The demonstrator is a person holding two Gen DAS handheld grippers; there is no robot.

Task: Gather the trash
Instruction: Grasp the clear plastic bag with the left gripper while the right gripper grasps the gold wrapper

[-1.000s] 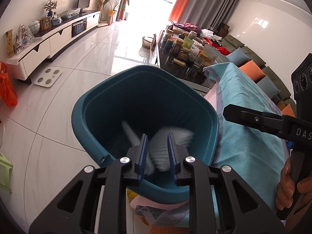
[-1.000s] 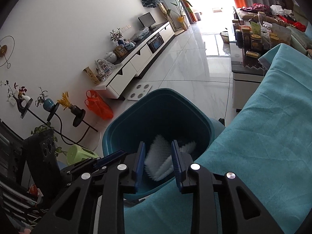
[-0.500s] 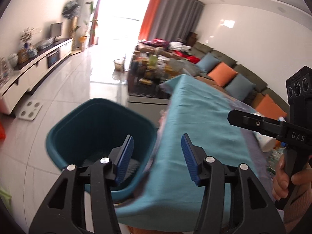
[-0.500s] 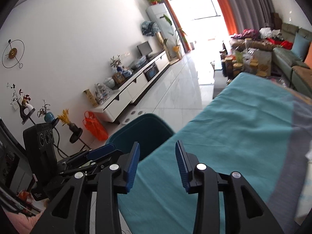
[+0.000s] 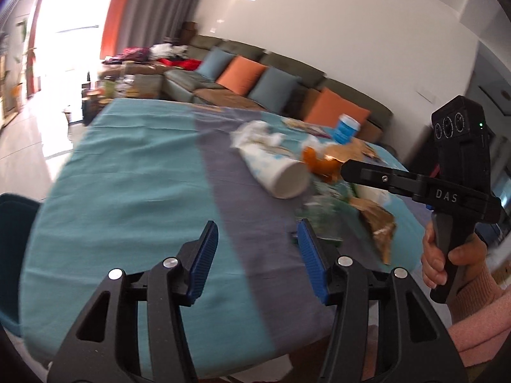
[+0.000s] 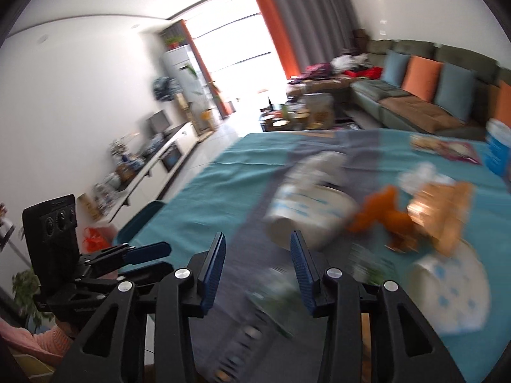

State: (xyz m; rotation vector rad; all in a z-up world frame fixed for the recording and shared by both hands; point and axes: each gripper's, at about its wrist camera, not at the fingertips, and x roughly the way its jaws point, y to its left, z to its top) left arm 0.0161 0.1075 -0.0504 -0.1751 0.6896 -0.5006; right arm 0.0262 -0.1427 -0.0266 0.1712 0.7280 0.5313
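Note:
Trash lies on the teal-clothed table (image 5: 127,175): a paper cup on its side (image 5: 281,175) (image 6: 306,214), crumpled tissue (image 5: 255,134), an orange wrapper (image 5: 319,162) (image 6: 383,217), a brown snack bag (image 5: 377,220) (image 6: 444,210) and a blurred green wrapper (image 5: 322,214) (image 6: 281,293). My left gripper (image 5: 259,255) hangs open over the cloth, short of the green wrapper. The jaws of my right gripper (image 6: 255,261) are opening, with nothing between them, in front of the lying cup. Only the rim of the teal bin (image 5: 12,249) (image 6: 140,220) shows, at the table's left edge.
A blue-and-white tub (image 5: 345,129) stands at the table's far side, and a dotted white cup (image 6: 450,290) lies near the right. A sofa with cushions (image 5: 242,73) runs behind. A hand (image 5: 447,255) holds the right gripper's handle.
Both grippers swung right, from above the teal bin to over the table. Their jaws widened, and the white trash stayed in the bin.

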